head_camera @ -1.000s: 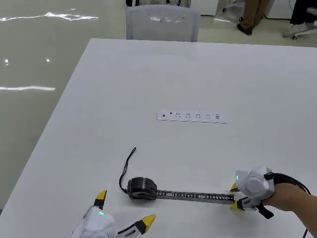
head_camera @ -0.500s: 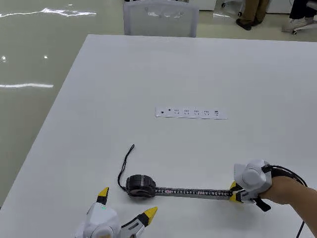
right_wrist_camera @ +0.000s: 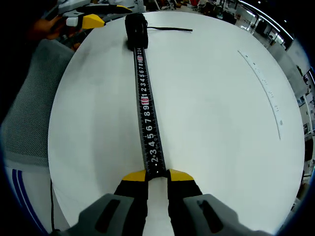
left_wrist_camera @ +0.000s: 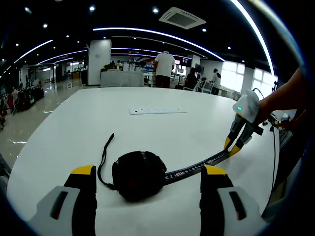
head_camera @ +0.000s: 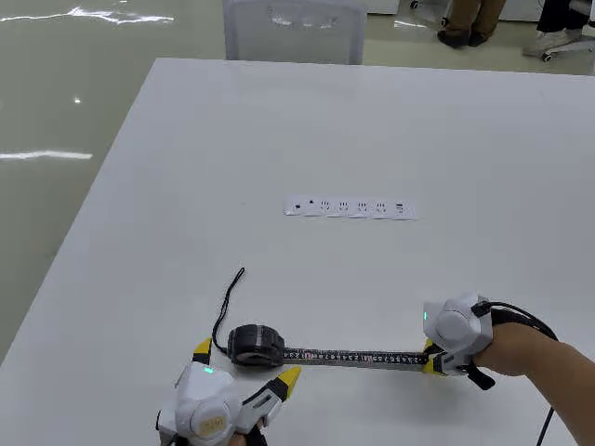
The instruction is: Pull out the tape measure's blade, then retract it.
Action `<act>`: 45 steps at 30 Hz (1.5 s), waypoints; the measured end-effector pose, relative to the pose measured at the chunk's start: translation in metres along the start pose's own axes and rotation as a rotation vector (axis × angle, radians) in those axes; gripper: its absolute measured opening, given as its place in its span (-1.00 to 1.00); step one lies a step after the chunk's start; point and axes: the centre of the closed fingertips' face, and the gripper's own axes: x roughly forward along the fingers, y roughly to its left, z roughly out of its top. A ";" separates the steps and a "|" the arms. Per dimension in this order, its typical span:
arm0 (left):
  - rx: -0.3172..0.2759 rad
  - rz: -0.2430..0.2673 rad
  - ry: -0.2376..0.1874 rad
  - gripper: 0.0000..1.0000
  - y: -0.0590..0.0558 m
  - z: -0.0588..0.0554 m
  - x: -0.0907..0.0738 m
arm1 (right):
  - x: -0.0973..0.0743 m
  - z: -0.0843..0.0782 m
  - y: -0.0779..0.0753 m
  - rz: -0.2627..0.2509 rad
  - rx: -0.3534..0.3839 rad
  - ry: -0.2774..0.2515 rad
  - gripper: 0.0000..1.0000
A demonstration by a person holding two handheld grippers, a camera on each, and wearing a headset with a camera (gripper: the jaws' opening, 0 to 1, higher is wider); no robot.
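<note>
Overhead first, head view: the tape measure case [head_camera: 256, 344] lies on the white table [head_camera: 279, 139] near its front edge, wrist strap [head_camera: 226, 302] trailing off toward the far side. The blade [head_camera: 358, 357] runs flat along the table from the case to the right gripper [head_camera: 429, 357], whose jaws are clamped on the blade's end. The left gripper [head_camera: 245, 364] sits just in front of the case, jaws spread wide. A power strip [head_camera: 350, 207] lies further back, well apart.

Left gripper view: case centred ahead between the two parted jaws – whether either one touches it, cannot tell. The blade leads off right to the other gripper.

Right gripper view: the yellow tips pinch the blade's end – numbered scale faces up, stretched straight to the case at the far end.
</note>
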 end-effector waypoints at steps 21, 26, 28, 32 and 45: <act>-0.067 0.093 0.076 0.50 0.017 -0.020 0.041 | 0.003 -0.003 -0.001 -0.022 0.038 0.068 -0.73; -0.087 0.114 0.081 0.45 0.020 -0.019 0.044 | 0.002 -0.003 -0.002 -0.013 0.044 0.071 -0.73; -0.076 0.118 0.082 0.45 0.018 -0.018 0.045 | 0.003 -0.004 -0.003 -0.009 0.037 0.071 -0.73; -0.072 0.128 0.104 0.31 0.023 -0.025 0.048 | 0.003 -0.003 -0.003 -0.007 0.024 0.068 -0.73; -0.011 0.137 0.140 0.16 0.016 -0.022 0.044 | 0.004 -0.002 -0.002 -0.009 0.037 0.074 -0.73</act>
